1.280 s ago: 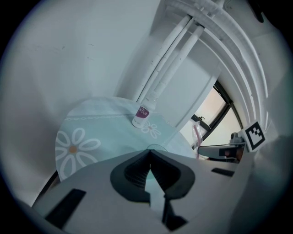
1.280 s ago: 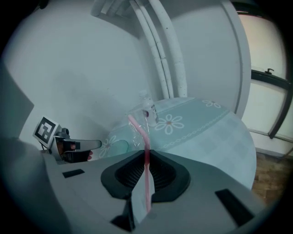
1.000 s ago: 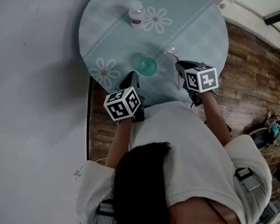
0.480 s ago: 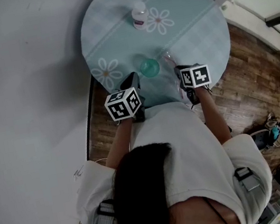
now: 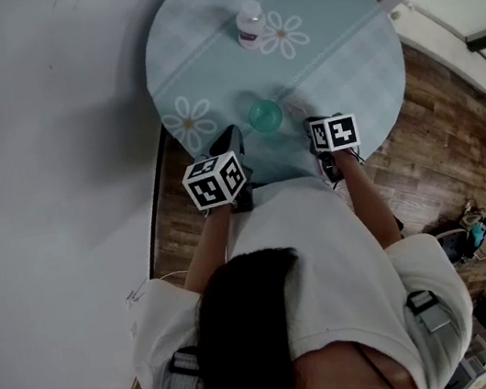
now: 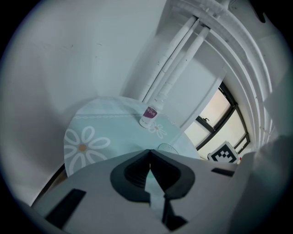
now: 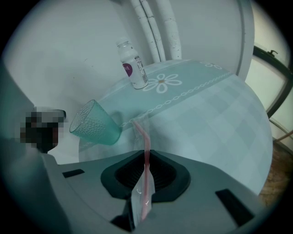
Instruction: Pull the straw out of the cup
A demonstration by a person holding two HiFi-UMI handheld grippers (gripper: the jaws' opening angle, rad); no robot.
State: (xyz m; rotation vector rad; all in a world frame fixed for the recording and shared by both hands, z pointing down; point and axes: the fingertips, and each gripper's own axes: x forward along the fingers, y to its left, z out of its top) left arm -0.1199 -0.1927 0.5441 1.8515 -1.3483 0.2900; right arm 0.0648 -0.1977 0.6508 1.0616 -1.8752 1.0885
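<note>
Right hand-held gripper (image 7: 146, 161): jaws pinched shut on the pink straw (image 7: 145, 137), which sits in a clear sleeve. The straw is out of the cup (image 7: 94, 123), its bent tip just right of the cup, low over the table (image 7: 215, 119). Left hand-held gripper (image 6: 149, 171): jaws together, empty. Risks: the slick sleeve may let the straw slip; a swing toward the cup could tip it.

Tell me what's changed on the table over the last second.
The right gripper has sunk toward the table, carrying the pink straw down with it, and it is still shut on the straw. The left gripper has barely moved and stays shut and empty. The green cup and the bottle keep their places.
</note>
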